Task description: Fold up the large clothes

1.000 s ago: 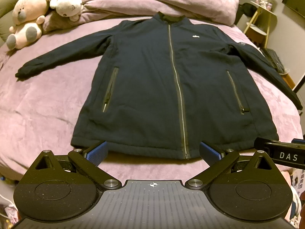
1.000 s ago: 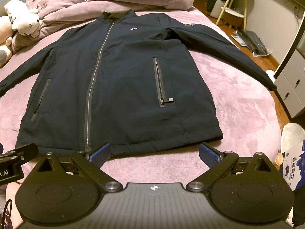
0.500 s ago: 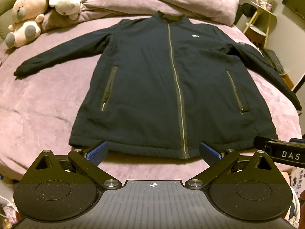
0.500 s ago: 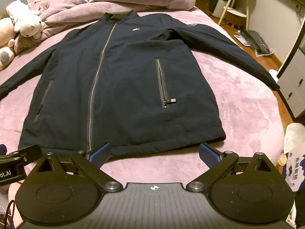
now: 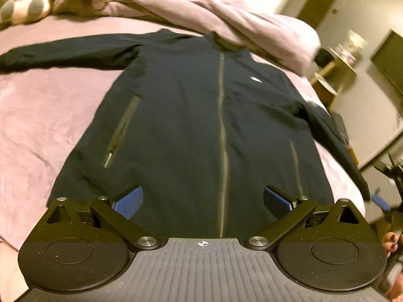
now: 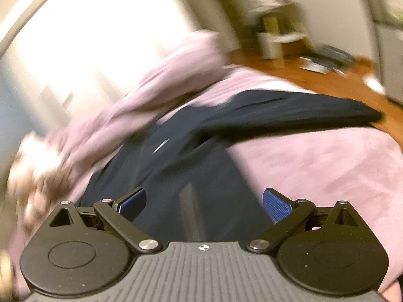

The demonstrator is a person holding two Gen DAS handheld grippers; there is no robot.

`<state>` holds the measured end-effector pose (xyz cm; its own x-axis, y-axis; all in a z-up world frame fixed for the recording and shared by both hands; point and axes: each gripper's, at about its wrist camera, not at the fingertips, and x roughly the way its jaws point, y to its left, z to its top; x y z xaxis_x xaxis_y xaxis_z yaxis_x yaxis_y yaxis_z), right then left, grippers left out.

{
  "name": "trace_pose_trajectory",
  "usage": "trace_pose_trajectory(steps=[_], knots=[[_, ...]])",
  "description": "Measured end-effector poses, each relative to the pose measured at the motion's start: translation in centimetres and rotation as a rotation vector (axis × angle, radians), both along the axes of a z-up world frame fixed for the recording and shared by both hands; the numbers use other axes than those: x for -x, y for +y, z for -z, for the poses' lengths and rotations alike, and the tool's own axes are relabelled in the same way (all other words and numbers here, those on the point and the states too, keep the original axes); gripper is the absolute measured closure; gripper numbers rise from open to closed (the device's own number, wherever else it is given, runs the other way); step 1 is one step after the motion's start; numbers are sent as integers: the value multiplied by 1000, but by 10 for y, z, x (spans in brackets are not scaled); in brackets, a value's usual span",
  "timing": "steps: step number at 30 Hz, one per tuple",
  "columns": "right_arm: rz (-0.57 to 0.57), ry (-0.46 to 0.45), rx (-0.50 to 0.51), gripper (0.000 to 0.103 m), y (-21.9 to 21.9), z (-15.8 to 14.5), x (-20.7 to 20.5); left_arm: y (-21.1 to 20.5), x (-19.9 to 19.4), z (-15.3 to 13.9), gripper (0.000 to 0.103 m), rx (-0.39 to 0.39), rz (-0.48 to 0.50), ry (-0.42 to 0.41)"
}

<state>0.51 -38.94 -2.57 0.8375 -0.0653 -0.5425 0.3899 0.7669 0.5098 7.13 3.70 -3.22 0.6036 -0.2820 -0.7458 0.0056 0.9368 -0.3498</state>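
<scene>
A dark navy zip jacket (image 5: 191,125) lies flat, front up, on the pink bed (image 5: 50,115), sleeves spread to both sides. My left gripper (image 5: 201,201) is open and empty, low over the jacket's hem near the centre zipper. My right gripper (image 6: 204,202) is open and empty above the jacket's right side (image 6: 201,171), near its pocket. The right sleeve (image 6: 289,113) stretches away to the right, its cuff at the bed's edge. The right wrist view is heavily blurred.
A bunched pink duvet (image 5: 226,17) lies behind the collar. Plush toys (image 5: 30,2) sit at the far left of the bed. A small side table (image 5: 337,68) and wooden floor (image 6: 327,78) lie past the bed's right edge.
Both grippers moved forward from the foot of the bed over the jacket. The right one swung fast to the right, toward the right sleeve. Both stayed open.
</scene>
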Motion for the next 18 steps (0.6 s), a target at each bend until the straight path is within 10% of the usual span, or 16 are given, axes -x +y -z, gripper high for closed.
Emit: trace_pose_trajectory(steps=[8,18], knots=[[493,-30,-370,38,-164,79,-43,-1,-70,26,0,-32,-68,34],[768,-135,-625,81,-211,150,-59,-2,-131,55,0,-46,-59,71]])
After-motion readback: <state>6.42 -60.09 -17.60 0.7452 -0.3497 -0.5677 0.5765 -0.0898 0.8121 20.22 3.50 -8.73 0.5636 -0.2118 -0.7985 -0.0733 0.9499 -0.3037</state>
